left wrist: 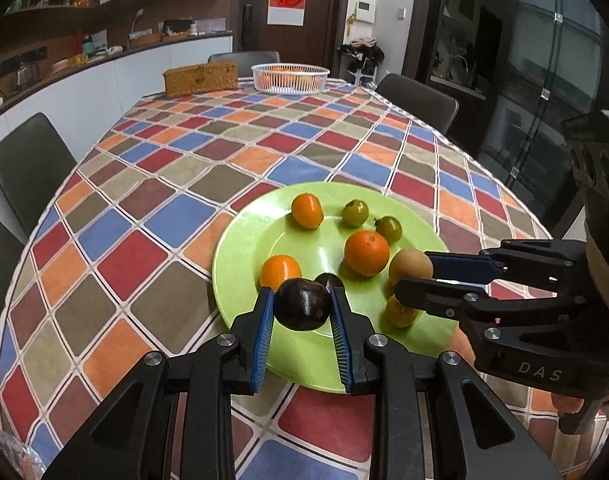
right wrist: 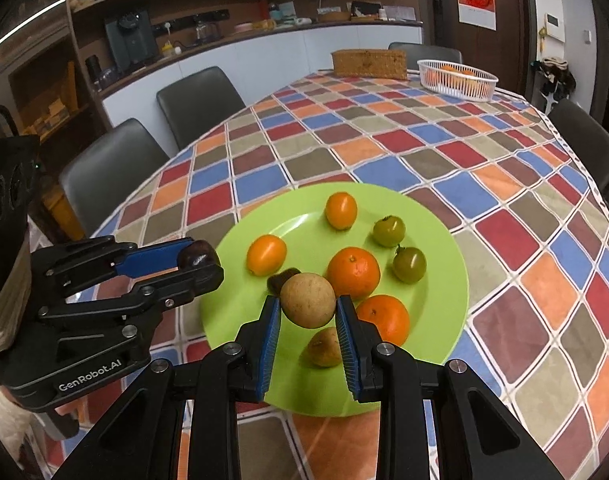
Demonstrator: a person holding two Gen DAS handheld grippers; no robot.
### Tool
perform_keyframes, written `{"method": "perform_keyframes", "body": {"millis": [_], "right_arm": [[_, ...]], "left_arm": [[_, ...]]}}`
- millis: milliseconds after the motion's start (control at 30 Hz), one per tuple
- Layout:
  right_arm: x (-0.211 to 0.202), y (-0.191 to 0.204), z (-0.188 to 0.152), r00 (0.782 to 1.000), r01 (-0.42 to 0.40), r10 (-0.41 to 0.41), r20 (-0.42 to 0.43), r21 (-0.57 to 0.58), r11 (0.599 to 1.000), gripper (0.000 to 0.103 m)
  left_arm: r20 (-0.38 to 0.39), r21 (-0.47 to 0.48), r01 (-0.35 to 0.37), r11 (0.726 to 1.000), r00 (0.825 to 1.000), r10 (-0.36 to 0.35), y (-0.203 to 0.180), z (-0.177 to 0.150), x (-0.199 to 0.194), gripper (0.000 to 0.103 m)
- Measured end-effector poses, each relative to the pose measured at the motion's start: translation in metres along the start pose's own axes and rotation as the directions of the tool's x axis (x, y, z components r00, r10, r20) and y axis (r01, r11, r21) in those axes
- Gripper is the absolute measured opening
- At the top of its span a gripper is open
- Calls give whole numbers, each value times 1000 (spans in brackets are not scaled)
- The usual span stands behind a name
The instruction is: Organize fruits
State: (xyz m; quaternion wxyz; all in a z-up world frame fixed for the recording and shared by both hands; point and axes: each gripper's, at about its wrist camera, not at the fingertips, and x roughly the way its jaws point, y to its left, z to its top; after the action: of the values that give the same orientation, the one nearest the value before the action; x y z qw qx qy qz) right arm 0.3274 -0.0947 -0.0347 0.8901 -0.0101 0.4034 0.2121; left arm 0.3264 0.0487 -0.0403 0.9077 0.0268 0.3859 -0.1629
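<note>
Left gripper jaws gripping round dark purple plum at lower centre, right gripper jaws clasping round tan fruit over lime-green plastic plate

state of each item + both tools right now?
left tool: shut on dark plum, lifted
right tool: shut on tan fruit, lifted
green plate: on table, holding loose fruit
second dark plum: resting on plate
white basket: far end, holds oranges

Bare checkered tablecloth lies open beyond the crowded green plate; wicker box and white basket block the far edge.
</note>
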Motion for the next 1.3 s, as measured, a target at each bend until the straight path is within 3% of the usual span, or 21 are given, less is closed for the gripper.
{"method": "perform_keyframes", "body": {"millis": [300, 433, 667, 767, 933, 1300], "right_arm": [[8, -2, -2, 1000, 17, -17, -13, -1, 1000, 30], [6, -2, -2, 1000, 30, -30, -7, -3, 1000, 30], [-11, -4, -11, 999, 47, -48, 6, 15, 999, 34], [-24, -2, -17, 998, 63, -63, 28, 21, 998, 43], [-52, 1, -25, 993, 93, -94, 76, 27, 995, 49], [-120, 11, -55, 970, 157, -163, 181, 46, 987, 68]], "left_arm": [[-33, 10, 19, 1000, 999, -19, 1, -3, 15, 28], [-27, 11, 14, 1000, 1000, -14, 0, -2, 13, 40], [10, 44, -51, 998, 999, 50, -12, -6, -10, 46], [41, 41, -86, 995, 996, 84, -18, -8, -27, 50], [84, 19, -147, 989, 986, 145, -28, -13, -55, 60], [178, 18, -196, 980, 966, 190, -62, -40, -116, 81]]}}
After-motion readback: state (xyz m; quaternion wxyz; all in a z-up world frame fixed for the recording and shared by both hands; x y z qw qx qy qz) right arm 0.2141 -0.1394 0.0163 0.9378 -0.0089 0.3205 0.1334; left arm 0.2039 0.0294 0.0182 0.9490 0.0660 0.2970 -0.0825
